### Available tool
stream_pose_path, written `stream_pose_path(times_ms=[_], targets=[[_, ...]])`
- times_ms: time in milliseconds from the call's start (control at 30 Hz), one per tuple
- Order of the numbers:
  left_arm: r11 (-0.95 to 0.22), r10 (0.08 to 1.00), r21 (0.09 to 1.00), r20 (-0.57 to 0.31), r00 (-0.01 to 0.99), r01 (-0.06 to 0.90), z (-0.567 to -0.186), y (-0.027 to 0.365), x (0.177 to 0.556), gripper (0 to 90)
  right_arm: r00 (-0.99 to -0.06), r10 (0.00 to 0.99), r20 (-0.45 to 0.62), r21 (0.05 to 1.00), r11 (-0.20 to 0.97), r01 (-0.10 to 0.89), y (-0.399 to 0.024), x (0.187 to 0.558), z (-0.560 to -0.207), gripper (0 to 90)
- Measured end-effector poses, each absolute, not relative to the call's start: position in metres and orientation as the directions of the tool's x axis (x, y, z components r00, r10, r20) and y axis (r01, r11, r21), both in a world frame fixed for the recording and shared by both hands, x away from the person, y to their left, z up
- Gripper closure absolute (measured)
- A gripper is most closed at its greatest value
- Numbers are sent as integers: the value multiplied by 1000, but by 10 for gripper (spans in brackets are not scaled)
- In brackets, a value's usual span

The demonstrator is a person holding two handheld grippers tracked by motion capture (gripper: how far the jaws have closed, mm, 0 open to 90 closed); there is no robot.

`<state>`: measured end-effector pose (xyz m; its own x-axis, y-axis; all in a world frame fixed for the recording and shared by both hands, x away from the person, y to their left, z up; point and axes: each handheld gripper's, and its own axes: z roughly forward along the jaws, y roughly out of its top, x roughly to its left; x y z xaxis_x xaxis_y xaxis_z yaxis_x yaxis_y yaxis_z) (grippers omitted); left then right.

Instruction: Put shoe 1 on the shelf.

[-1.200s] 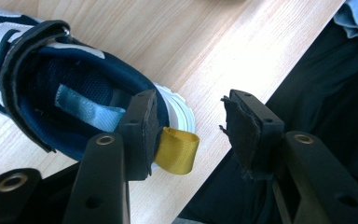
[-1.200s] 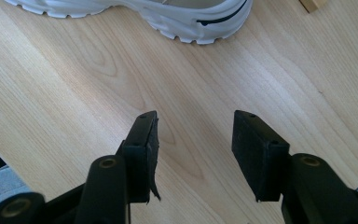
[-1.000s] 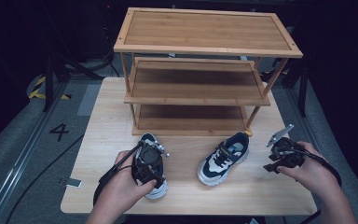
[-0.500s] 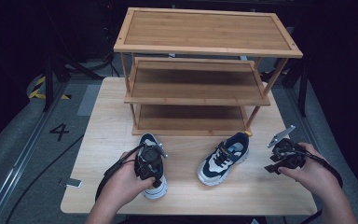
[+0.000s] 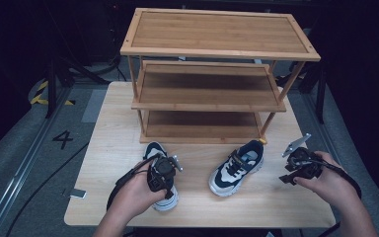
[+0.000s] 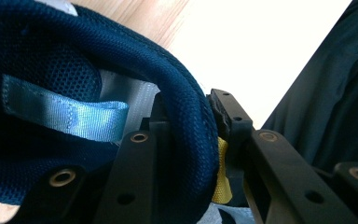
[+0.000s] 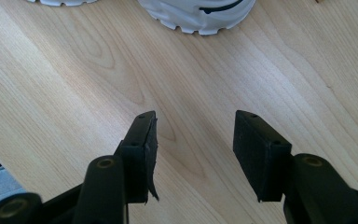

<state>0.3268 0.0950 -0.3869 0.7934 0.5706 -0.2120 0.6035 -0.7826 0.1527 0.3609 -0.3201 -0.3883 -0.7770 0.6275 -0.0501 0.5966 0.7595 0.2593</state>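
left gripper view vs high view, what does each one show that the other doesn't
Left gripper view alone: the left tool clamped on the padded navy collar of the left shoe, one jaw inside and one outside, plus a light blue pull loop and a yellow tab.

High view alone: the wooden shoe rack, the second shoe, the right tool off to its side.

Both: the left shoe and the light wooden table.

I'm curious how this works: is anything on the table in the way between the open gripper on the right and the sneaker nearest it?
Nothing visible. The right gripper, jaws apart, faces bare table up to the right sneaker.
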Motion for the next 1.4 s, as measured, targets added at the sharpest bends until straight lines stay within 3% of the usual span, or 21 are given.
stream_pose_path(times_ms=[333, 1400], targets=[[-804, 524, 221, -172, 834, 551, -351, 84, 316, 721, -769, 638, -52, 267, 750, 605, -324, 356, -389, 501], [-893, 332, 290, -94, 939, 345, -247, 38, 318, 719, -726, 686, -51, 264, 710, 653, -348, 334, -389, 499]])
